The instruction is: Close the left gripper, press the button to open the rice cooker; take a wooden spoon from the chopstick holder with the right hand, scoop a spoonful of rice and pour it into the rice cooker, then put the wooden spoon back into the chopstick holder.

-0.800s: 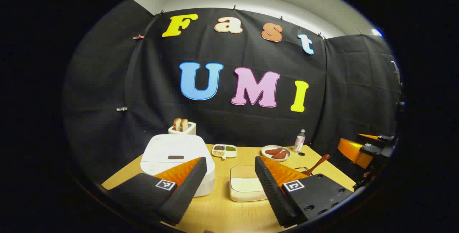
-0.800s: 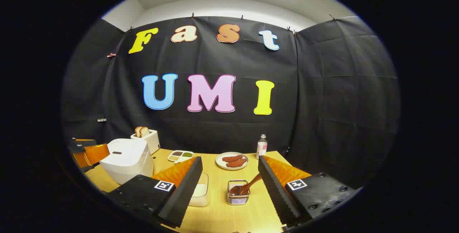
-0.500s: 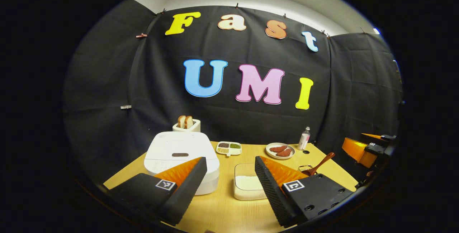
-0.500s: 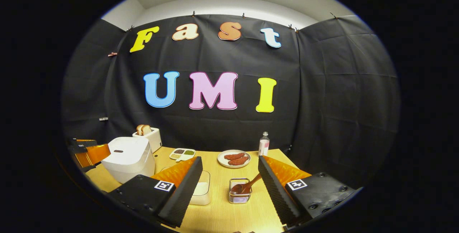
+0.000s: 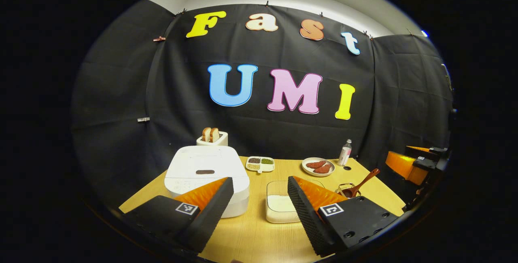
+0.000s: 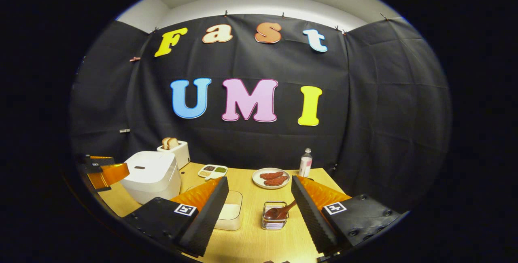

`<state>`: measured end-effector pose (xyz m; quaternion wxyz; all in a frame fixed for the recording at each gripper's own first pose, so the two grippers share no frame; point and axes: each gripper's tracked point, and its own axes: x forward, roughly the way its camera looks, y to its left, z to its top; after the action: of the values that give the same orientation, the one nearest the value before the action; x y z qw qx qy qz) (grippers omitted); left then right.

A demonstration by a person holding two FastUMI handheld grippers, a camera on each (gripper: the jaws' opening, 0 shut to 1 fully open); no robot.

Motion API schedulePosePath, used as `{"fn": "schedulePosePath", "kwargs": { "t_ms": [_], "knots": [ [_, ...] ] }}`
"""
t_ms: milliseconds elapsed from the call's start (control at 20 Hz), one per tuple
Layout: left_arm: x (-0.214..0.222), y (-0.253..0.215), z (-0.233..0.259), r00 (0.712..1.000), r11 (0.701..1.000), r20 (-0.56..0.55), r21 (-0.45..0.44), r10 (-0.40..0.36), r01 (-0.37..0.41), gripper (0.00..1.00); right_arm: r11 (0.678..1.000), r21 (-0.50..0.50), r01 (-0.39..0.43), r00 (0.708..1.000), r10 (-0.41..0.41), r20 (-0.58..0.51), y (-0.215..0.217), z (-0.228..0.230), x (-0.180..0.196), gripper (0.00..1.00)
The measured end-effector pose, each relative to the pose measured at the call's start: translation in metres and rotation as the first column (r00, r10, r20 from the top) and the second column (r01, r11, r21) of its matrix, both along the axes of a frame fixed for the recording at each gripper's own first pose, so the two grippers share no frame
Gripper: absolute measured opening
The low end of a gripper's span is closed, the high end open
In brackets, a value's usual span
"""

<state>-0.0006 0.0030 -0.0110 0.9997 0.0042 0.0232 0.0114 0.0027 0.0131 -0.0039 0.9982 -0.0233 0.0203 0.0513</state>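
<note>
Low in the left gripper view, our left gripper (image 5: 259,198) hangs spread wide above the table (image 5: 251,242), grasping nothing; the closed cooker (image 5: 206,174) sits lower left of centre, behind its left finger. At the bottom of the right gripper view, our right gripper (image 6: 259,200) is also released and empty, with the spoon (image 6: 279,212) resting in the holder (image 6: 273,222) between its fingers and the rice box (image 6: 230,214) just left.

Both views low over table (image 5: 259,238), facing back wall; left nearer rice cooker (image 5: 206,174); share tabletop.
</note>
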Motion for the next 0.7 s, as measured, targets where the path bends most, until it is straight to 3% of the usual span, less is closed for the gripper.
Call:
{"fn": "schedulePosePath", "kwargs": {
  "t_ms": [150,400,600,700],
  "knots": [
    [0.002,0.003,0.004,1.0,1.0,0.003,0.001,0.007,-0.007,0.93,1.0,-0.013,-0.015,1.0,0.015,-0.012,0.001,-0.005,-0.004,0.98],
    [0.011,0.034,0.023,0.998,0.998,0.026,0.023,0.053,-0.053,0.93,0.999,0.03,0.026,1.0,-0.026,0.014,-0.003,0.006,-0.002,0.98],
    [0.029,0.07,0.037,0.995,0.995,0.019,0.032,0.098,-0.099,0.87,0.997,0.055,0.049,0.999,-0.05,0.013,-0.009,0.005,-0.002,0.98],
    [0.041,0.082,0.044,0.994,0.993,0.012,0.033,0.113,-0.114,0.78,0.997,0.042,0.064,0.998,-0.064,0.008,-0.015,0.002,-0.002,0.98]
  ]
}}
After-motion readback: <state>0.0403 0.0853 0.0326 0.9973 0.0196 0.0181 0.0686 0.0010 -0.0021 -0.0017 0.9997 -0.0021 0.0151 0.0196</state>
